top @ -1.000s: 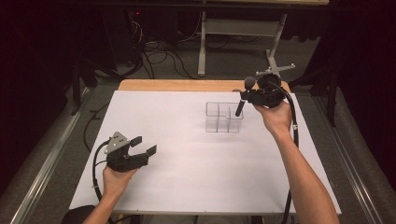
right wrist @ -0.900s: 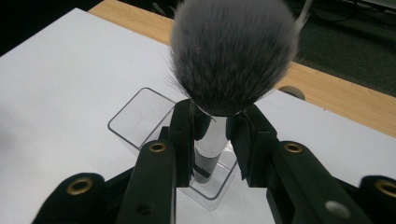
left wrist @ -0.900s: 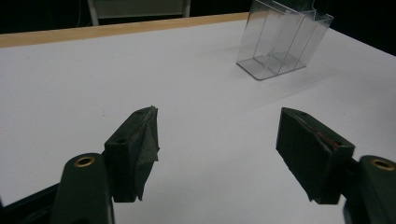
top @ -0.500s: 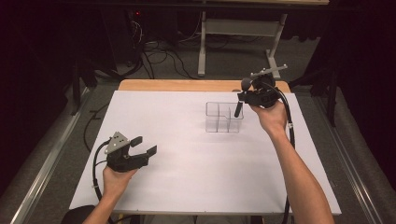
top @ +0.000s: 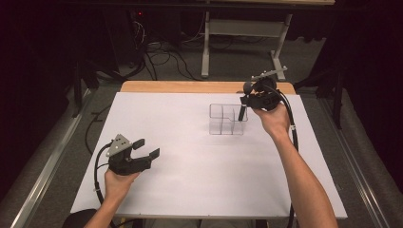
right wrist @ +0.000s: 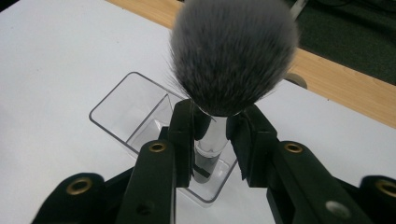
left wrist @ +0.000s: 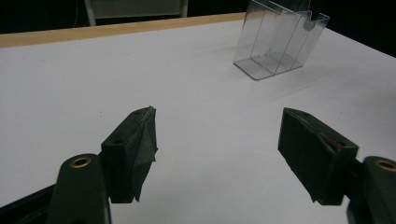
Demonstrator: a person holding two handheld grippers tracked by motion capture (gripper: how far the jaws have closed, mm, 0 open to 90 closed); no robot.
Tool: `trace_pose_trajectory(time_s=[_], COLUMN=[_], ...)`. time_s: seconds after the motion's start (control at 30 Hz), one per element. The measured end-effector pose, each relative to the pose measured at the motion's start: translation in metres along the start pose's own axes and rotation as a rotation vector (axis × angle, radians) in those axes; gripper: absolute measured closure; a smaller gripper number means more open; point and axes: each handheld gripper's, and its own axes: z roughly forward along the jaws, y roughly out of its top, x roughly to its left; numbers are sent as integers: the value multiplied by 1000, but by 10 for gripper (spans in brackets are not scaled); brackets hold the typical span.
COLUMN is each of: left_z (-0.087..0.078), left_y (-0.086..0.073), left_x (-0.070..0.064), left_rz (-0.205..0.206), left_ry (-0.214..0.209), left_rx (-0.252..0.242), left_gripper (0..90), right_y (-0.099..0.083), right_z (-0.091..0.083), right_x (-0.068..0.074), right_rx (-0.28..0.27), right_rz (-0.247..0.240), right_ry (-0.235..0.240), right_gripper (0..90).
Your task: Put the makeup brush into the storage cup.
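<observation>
A makeup brush (right wrist: 233, 51) with a grey bristle head stands upright, bristles up. My right gripper (right wrist: 212, 126) is shut on its silver neck. The dark handle reaches down into the near-right compartment of a clear plastic organizer (right wrist: 126, 105). In the high view the right gripper (top: 252, 97) holds the brush (top: 242, 113) at the organizer's (top: 223, 118) right end, at the back right of the white surface. My left gripper (top: 148, 148) is open and holds nothing, low over the front left. In the left gripper view its jaws (left wrist: 217, 135) stand wide apart, facing the organizer (left wrist: 280, 39).
A white sheet (top: 190, 190) covers the table, with a wooden strip (top: 190, 87) along the far edge. Beyond the table are a grey stand's legs (top: 205, 52) and cables on the floor (top: 157, 57). Metal rails run along both sides.
The right gripper has tilted and shifted slightly at the organizer's right end, still holding the brush. The left gripper has stayed put.
</observation>
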Motion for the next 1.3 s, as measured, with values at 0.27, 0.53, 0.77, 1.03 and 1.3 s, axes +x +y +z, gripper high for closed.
trace_pose_trajectory(time_s=[0.27, 0.53, 0.77, 1.03, 1.3], left_z=[1, 0, 0, 0, -1], left_y=[0, 0, 0, 0, 0], left_x=[0, 0, -1, -1, -1], left_rz=[6, 8, 8, 6, 8], left_ry=[-1, 1, -1, 2, 3], left_rx=[5, 2, 1, -1, 1], left_gripper=[282, 282, 281, 281, 280], right_y=[0, -1, -7, -11, -16], right_z=[7, 14, 5, -4, -7], right_x=[3, 3, 6, 5, 3], right_rx=[37, 94, 67, 9, -13], right_rz=[-21, -3, -12, -5, -1], right_ry=[-4, 4, 19, 28, 31], right_gripper=[719, 556, 450, 445, 440])
